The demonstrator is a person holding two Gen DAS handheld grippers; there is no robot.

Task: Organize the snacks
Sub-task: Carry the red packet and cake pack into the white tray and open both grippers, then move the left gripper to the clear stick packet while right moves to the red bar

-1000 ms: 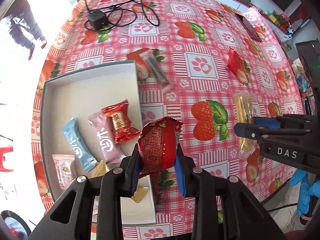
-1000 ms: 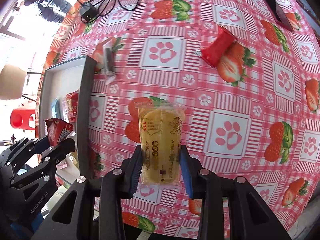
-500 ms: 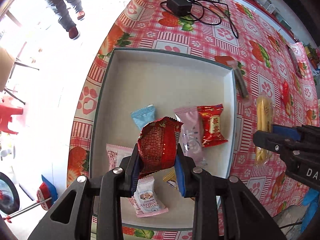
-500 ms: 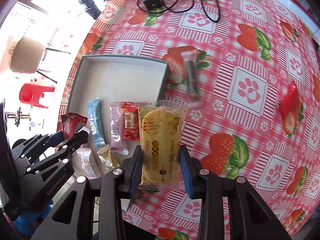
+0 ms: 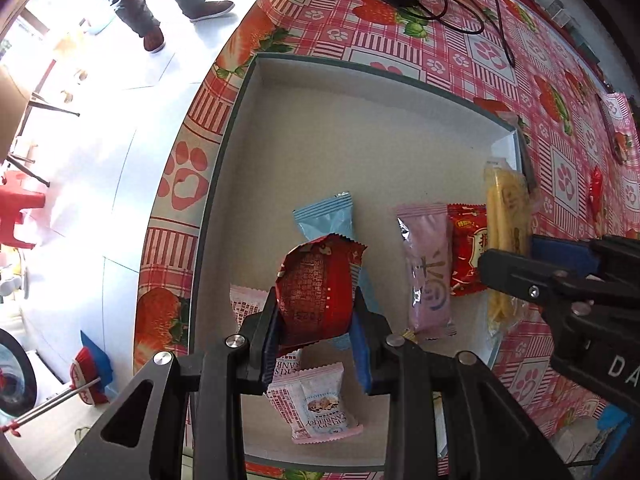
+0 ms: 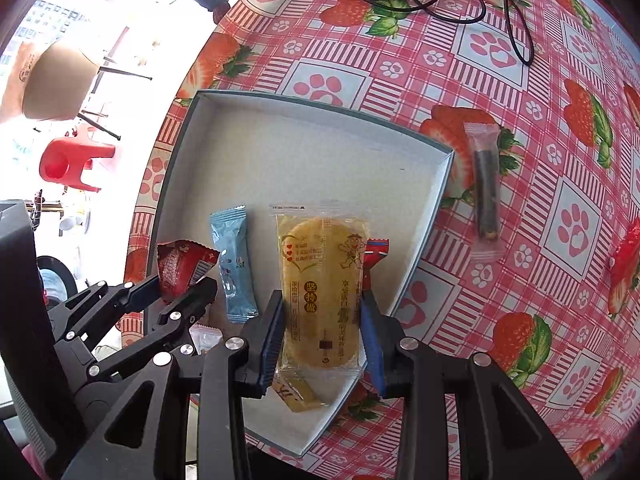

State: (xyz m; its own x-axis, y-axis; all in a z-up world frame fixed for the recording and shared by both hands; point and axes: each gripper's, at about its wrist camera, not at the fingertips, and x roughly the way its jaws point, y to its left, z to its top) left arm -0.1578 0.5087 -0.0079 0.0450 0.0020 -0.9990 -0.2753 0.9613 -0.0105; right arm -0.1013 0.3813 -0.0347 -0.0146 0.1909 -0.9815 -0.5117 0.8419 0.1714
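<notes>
- Blue packet (image 5: pixel 326 220): near half hidden behind red packet (image 5: pixel 318 292).
- Pink-white packet (image 5: pixel 246 304): mostly covered by left gripper (image 5: pixel 316 334).
- Small red packet (image 6: pixel 374 258): only an edge shows behind yellow cracker pack (image 6: pixel 322 286).
- Gold wrapper (image 6: pixel 298 394): partly under that pack.
- Red snack (image 6: pixel 624 268): cut by right edge.
- Printing on wrappers: too small to read.

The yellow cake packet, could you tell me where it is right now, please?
In the right wrist view the yellow cake packet is clamped in the right gripper, over the white box, with the blue packet to its left.
</notes>
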